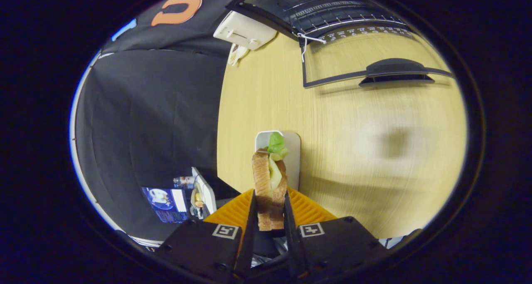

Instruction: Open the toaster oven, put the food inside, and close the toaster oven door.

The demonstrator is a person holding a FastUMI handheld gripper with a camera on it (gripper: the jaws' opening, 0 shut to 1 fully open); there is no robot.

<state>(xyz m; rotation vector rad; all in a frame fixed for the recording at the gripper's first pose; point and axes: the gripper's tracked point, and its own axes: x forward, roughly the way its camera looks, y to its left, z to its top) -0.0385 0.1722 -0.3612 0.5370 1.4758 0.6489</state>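
A sandwich stands on edge between the two fingers of the gripper, which are drawn in close and press on its bread slices from either side, holding it clear of the wooden table. Pale filling and a green lettuce leaf poke out of the top of the sandwich, just ahead of the fingertips. Directly beyond the sandwich lies a small white plate on the table, partly hidden by the food. Farther beyond the fingers, and off to their right, the toaster oven sits with its glass door swung down and open; the door's dark handle faces the gripper, and the wire rack shows inside the dark cavity. A white box-like device rests on the table just to the left of the oven. To the left of the fingers, past the table's edge, a lit screen glows low down against the dark cloth wall.
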